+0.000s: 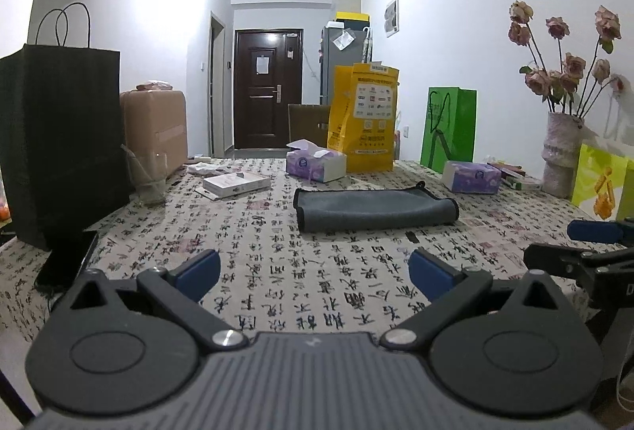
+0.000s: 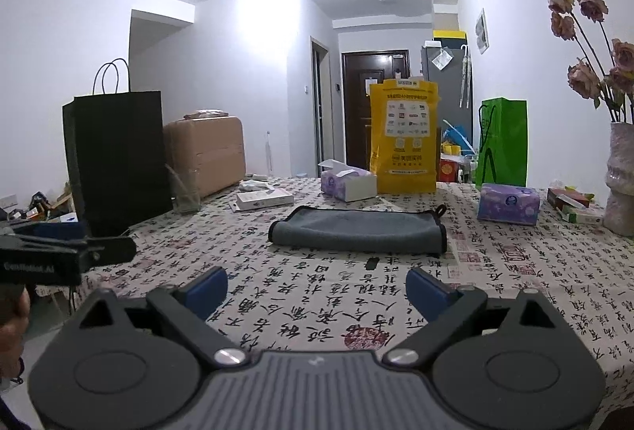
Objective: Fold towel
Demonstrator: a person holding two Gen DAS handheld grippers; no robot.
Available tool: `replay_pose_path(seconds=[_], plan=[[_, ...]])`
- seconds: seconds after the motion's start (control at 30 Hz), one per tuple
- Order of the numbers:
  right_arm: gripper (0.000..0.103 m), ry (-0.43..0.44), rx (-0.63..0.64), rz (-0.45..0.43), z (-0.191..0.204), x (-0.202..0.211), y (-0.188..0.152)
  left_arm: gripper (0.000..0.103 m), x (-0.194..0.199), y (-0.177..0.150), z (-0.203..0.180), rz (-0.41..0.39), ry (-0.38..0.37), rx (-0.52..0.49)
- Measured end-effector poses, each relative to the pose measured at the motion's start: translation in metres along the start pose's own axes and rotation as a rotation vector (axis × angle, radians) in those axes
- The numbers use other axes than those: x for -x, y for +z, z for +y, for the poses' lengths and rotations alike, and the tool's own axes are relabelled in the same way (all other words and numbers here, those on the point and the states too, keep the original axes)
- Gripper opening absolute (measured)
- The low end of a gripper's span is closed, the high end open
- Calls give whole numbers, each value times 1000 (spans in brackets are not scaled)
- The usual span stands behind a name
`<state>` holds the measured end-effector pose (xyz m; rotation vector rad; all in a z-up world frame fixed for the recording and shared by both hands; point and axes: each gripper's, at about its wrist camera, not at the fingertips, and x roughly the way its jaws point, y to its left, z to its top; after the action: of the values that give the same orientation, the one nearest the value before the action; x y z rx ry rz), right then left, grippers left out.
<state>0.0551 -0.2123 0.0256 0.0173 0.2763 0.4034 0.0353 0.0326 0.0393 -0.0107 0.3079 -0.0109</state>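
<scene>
One big table [image 1: 277, 263] fills most of both views, covered in a cream cloth printed with black calligraphy characters and a few red stamps. On its left edge stands a tall black paper bag [image 1: 63, 137] with loop handles, and at the far end there's a yellow bag [image 1: 362, 117] and a green bag [image 1: 449, 129], both upright. On the right sits a pale vase [image 1: 560, 153] with dried pinkish roses.

The towel [image 2: 356, 230] is the grey one with dark trim, lying already folded into a long flat band across the middle of the table, a small hanging loop at its far right corner. Nothing is touching it, and it sits well apart from both tools.

The left gripper [image 1: 313, 271] hangs low over the near part of the table, its blue-padded fingers [image 1: 198, 269] spread wide with nothing between them. The right gripper [image 2: 317, 287] is the same deal, jaws wide apart and empty, pointing at the towel from the near side. Each one shows up at the edge of the other's view.

Smaller stuff: two purple tissue boxes, one [image 1: 315, 164] just behind the towel by the yellow bag, the other [image 1: 471, 176] off to the right. A flat white box [image 1: 235, 184] lies left of the towel, with a clear glass [image 1: 148, 176] beside the black bag and a dark phone [image 1: 65, 267] at the bag's foot.
</scene>
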Motion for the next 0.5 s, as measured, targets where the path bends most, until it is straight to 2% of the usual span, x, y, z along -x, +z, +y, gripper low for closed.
replay_pose_path(seconds=[0.27,0.5], plan=[[97,-5,-16,13,1,19,-20,103,10,-16,0,14,4,12],[97,-18,-44,34,-3,31,-32,103,20,-25,-4,41,-2,-28]])
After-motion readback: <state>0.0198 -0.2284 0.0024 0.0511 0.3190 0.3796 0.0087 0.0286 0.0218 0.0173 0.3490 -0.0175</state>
